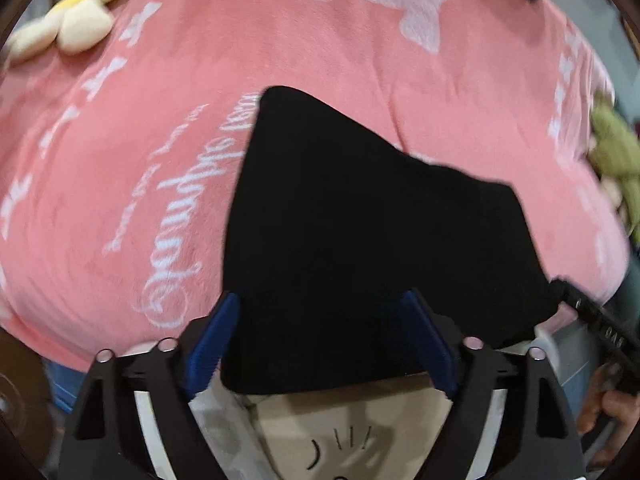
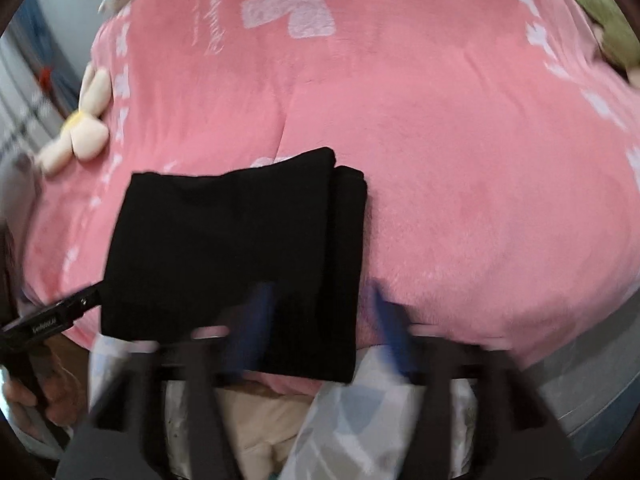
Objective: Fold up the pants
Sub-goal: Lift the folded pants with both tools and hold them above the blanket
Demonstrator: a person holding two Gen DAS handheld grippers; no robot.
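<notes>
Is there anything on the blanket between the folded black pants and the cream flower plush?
No. In the right wrist view, only bare pink blanket with white print separates the folded black pants from the cream flower plush.

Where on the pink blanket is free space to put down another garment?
Free: the wide stretch of pink blanket right of the folded black pants, up to the green plush. Also free beyond the pants. Crowded: left side, near the flower plush and the left claw.
</notes>
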